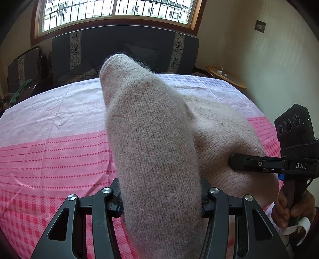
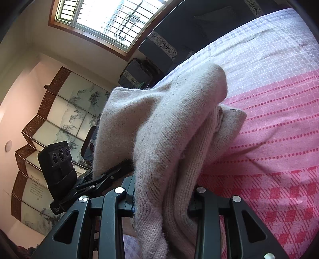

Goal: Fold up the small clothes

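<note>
Left gripper: the black two-finger left gripper [image 1: 161,197] sat at 6 o'clock in its own wrist view, its jaws clamped on a thick roll of the beige fuzzy knitted garment [image 1: 151,139].
Garment, left view: the clamped roll ran from 6 o'clock up toward 12 o'clock, long axis pointing away from the camera, its rounded end lifted above the cloth. A flatter part spread toward 3 o'clock.
Right gripper: the black right gripper [image 1: 234,161] entered the left view from 3 o'clock, its tip pressed into the flatter part of the garment. In its own wrist view the right gripper [image 2: 163,201] was closed on bunched knit folds.
Writing: white letters "DAS" stood on the right gripper's body in the left view. No other writing could be read.
Hand: a bare hand [image 1: 287,207] gripped the right gripper's handle at 4 o'clock.
Garment, right view: the garment [image 2: 171,127] rose from 6 o'clock toward 1 o'clock, its far rounded end reaching over the cloth.
Other gripper, right view: the left gripper [image 2: 119,169] showed at 8 o'clock, its tip hidden by the knit.
Surface: the pink and white checked and dotted cloth [image 1: 55,143] lay under everything.
Far: a dark upholstered sofa [image 1: 123,49] stood beyond the cloth at 12 o'clock, a barred window [image 1: 117,10] above it.
</note>
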{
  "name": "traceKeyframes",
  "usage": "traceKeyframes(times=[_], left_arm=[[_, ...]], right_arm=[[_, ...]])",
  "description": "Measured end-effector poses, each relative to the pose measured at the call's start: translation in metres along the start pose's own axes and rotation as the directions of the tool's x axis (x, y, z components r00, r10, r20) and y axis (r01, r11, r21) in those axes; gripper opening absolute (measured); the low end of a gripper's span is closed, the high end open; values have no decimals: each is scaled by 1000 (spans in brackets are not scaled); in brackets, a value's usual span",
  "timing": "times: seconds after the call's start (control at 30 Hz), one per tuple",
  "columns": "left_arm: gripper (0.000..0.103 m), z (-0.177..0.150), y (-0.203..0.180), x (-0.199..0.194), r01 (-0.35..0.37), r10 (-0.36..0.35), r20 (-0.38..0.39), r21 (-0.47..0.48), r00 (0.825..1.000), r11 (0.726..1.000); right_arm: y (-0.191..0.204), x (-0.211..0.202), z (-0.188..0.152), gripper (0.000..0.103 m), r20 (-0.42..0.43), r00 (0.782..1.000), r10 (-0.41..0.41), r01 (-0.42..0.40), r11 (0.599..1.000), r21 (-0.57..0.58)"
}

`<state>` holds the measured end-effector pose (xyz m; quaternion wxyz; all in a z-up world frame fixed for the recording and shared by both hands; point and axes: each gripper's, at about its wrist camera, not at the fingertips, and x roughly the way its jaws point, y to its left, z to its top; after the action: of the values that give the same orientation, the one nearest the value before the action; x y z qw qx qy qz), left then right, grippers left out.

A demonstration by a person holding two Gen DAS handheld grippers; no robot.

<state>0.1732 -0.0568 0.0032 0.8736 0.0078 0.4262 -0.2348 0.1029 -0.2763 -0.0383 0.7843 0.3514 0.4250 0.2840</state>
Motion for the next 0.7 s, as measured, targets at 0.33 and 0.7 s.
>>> traceKeyframes(times=[0.33,0.7], left_arm=[[53,-21,2,-17,-11,11,-7,-7,1000,1000],[53,-58,2,-39,-40,40,-5,-5,999,999]], right_arm=[[7,3,-8,31,-18,1000,8,-8,1000,-7],[19,6,-37,31,-39,999,7,-9,999,-33]])
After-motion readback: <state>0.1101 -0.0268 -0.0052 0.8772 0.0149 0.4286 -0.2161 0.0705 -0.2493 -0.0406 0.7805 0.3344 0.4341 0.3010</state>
